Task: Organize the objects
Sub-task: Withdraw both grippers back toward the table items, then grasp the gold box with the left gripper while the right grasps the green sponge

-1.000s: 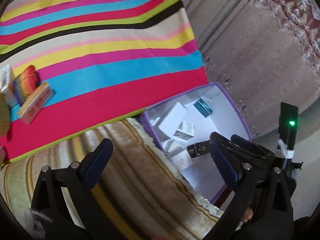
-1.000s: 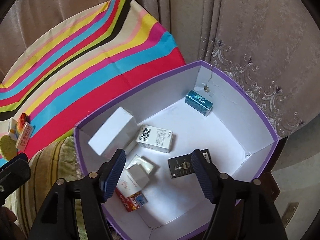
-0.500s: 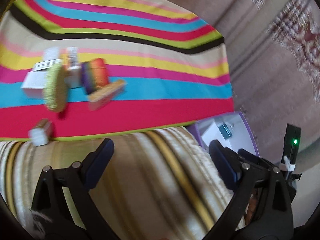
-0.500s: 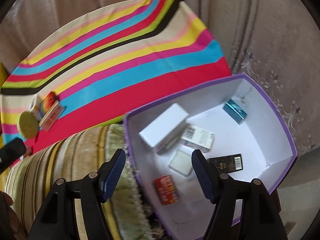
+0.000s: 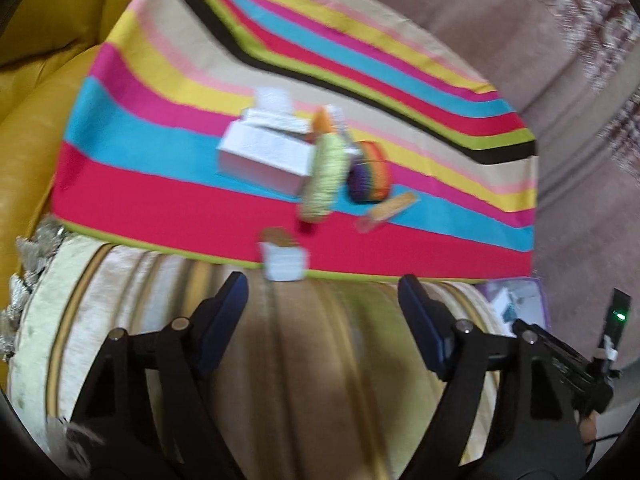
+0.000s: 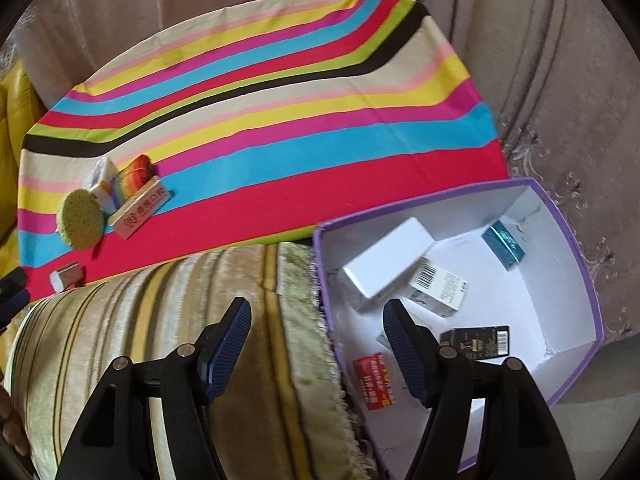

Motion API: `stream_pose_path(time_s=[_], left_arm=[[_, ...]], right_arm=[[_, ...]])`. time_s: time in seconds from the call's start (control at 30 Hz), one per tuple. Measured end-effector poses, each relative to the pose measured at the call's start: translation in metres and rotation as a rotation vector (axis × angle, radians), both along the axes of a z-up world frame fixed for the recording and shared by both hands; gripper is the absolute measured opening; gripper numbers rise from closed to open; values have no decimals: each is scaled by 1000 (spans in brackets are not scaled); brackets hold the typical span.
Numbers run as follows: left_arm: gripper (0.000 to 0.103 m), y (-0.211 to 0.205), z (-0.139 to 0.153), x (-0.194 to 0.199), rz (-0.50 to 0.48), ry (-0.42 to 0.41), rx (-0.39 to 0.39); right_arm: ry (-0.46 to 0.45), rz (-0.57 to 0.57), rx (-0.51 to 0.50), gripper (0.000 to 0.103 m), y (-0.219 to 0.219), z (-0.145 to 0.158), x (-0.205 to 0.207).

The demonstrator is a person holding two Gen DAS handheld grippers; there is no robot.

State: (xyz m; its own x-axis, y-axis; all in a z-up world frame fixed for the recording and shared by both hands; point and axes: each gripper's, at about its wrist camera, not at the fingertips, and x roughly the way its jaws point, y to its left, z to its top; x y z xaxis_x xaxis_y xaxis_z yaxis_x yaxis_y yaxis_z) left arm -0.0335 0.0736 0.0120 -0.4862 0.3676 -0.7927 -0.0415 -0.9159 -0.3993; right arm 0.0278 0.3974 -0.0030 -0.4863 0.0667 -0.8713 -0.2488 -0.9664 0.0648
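Note:
On the striped cloth (image 5: 168, 200) lies a cluster: a white box (image 5: 266, 156), a round green sponge (image 5: 324, 176), a rainbow pouch (image 5: 370, 176), a tan box (image 5: 390, 208) and a small white box (image 5: 285, 264) near the cloth's front edge. My left gripper (image 5: 322, 308) hovers just short of that small box, its jaws closing with nothing between them. In the right wrist view the purple box (image 6: 576, 240) holds several small packages, among them a red pack (image 6: 374, 380). My right gripper (image 6: 318, 332) stands open and empty over the cushion beside the purple box.
A striped beige cushion (image 6: 160, 320) with a fringe runs along the front of the cloth. A yellow leather seat (image 5: 36, 92) lies to the left. Patterned grey carpet (image 6: 560, 80) surrounds the cloth and purple box. The sponge (image 6: 79, 218) and tan box (image 6: 140, 212) show at far left.
The left gripper swung left, away from the purple box and over to the cluster on the cloth, and its jaws narrowed. The right gripper drifted left from above the box to the cushion's edge.

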Motion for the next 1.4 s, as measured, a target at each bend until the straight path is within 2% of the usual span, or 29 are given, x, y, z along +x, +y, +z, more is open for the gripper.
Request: stream_pose_path(time_s=[0.1, 0.37, 0.47, 0.53, 0.6, 0.77, 1.13, 1.4], left_arm=[[73, -5, -7, -10, -10, -26, -30], [69, 11, -26, -40, -88, -90, -127], [60, 15, -35, -49, -106, -114, -143], [43, 15, -42, -56, -112, -135, -128], [33, 13, -50, -59, -110, -158, -109], [33, 2, -51, -55, -77, -144, -50], [33, -56, -47, -39, 190, -78, 61], [33, -78, -57, -37, 282, -71, 135]], right_arm=[[1, 28, 1, 70, -12, 2, -6], [9, 100, -13, 70, -38, 4, -21], [15, 132, -18, 70, -52, 5, -28], [16, 152, -20, 70, -60, 6, -33], [20, 180, -21, 70, -72, 7, -38], [33, 245, -28, 70, -103, 6, -52], [101, 404, -46, 70, -178, 15, -86], [96, 458, -38, 70, -218, 7, -112]])
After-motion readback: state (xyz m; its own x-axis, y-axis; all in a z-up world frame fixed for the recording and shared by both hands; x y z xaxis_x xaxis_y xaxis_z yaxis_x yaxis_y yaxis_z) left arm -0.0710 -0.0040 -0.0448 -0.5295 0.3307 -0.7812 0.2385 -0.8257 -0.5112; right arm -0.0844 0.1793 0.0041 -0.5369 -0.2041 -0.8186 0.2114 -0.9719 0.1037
